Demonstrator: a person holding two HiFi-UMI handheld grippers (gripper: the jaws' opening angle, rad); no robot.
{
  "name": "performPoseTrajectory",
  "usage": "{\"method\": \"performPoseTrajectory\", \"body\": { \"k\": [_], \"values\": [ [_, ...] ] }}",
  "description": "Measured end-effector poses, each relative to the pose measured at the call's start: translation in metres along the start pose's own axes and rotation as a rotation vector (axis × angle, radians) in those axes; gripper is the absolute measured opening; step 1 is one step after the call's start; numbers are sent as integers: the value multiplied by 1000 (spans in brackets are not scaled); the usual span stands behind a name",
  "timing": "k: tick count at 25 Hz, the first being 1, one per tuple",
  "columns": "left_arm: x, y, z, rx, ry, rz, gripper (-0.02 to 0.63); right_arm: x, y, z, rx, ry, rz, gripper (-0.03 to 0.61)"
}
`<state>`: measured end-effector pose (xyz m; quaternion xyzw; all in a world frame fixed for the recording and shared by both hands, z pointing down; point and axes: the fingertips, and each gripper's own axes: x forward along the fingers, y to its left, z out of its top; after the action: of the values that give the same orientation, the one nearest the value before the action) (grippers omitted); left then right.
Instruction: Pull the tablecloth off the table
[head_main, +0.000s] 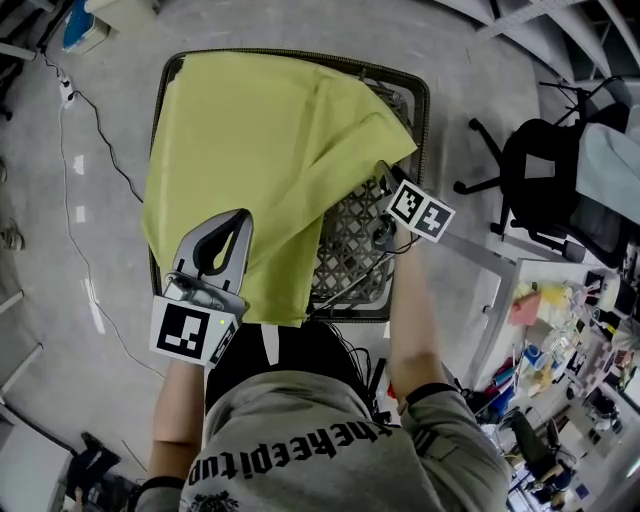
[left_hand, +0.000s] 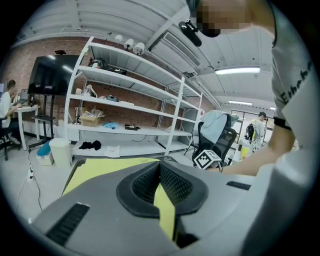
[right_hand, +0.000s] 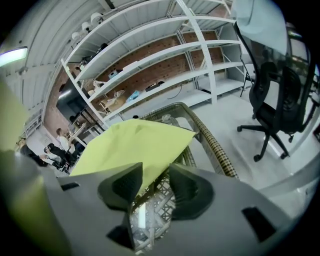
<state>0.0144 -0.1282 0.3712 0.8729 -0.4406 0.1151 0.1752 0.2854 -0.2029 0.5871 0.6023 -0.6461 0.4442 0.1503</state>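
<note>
- My left tongs (head_main: 233, 226) are shut tight on a fold of the yellow-green tablecloth (head_main: 262, 140); in the left gripper view a strip of the cloth (left_hand: 164, 206) runs down between the closed pads of those tongs (left_hand: 161, 185).
- My right tongs (head_main: 388, 190) stand with the jaws apart; in the right gripper view their pads (right_hand: 152, 187) touch nothing, and the bare woven lattice shows through the gap.
- The tablecloth (right_hand: 131, 145) has its near edge just beyond the tips of the right tongs, reaching into the top of the gap without being pinched.
- The cloth lies rumpled over the far and left part of the wicker table (head_main: 426, 100); it spills over the table's left edge and comes down toward me at the near side, where the left tongs hold it.
- The near right part of the table top is uncovered; its braided rim (right_hand: 216, 146) runs just right of the cloth's corner.
- A black office chair (head_main: 545, 180) stands well apart on the right; white shelving (left_hand: 125, 100) lines the brick wall beyond.
</note>
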Motion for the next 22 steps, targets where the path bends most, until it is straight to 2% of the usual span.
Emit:
{"method": "performPoseTrajectory", "body": {
  "k": [10, 14, 18, 22],
  "values": [
    [3, 9, -3, -18, 8, 23, 14, 20, 10, 3, -16, 19, -11, 160],
    [2, 10, -3, -23, 7, 31, 14, 25, 11, 5, -69, 34, -72, 155],
    [0, 12, -3, -27, 4, 40, 14, 25, 2, 5, -160, 70, -160, 35],
    [-4, 10, -1, -18, 0, 49, 14, 24, 5, 7, -198, 69, -138, 17]
  ]
}}
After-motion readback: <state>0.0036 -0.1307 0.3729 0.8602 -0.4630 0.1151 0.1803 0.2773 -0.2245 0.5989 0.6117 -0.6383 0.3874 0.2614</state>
